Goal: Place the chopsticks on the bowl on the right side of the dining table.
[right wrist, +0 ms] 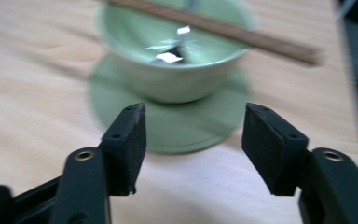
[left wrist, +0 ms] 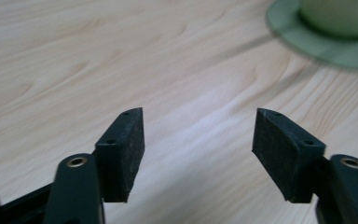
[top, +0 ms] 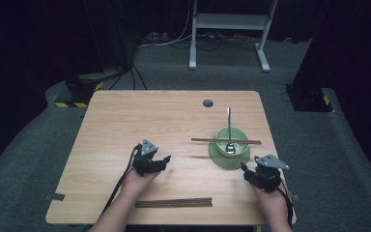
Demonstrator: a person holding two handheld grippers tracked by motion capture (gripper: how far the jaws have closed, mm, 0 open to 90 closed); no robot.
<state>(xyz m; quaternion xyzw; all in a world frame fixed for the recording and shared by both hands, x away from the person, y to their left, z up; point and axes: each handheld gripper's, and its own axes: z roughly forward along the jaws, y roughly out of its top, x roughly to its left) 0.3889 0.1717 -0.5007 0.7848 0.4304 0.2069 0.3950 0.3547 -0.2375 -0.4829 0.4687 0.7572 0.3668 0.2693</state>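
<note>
High view: saw both grippers, left (top: 165,158) and right (top: 244,166), gaping empty, chopsticks (top: 226,141) balanced across bowl (top: 231,140) on saucer (top: 217,155); risked knocking them off.

no text, label, brand or number can be read in any of the views.

Table (top: 125,121): your pale wood-grain top, smooth, satin.
Bowl (right wrist: 177,84): green, glazed-looking, smooth.
Spoon (top: 229,126): shiny metal.
Chopsticks (top: 226,141): dark matt wood.
Your pads (left wrist: 128,144): matt black, finely textured.
</note>
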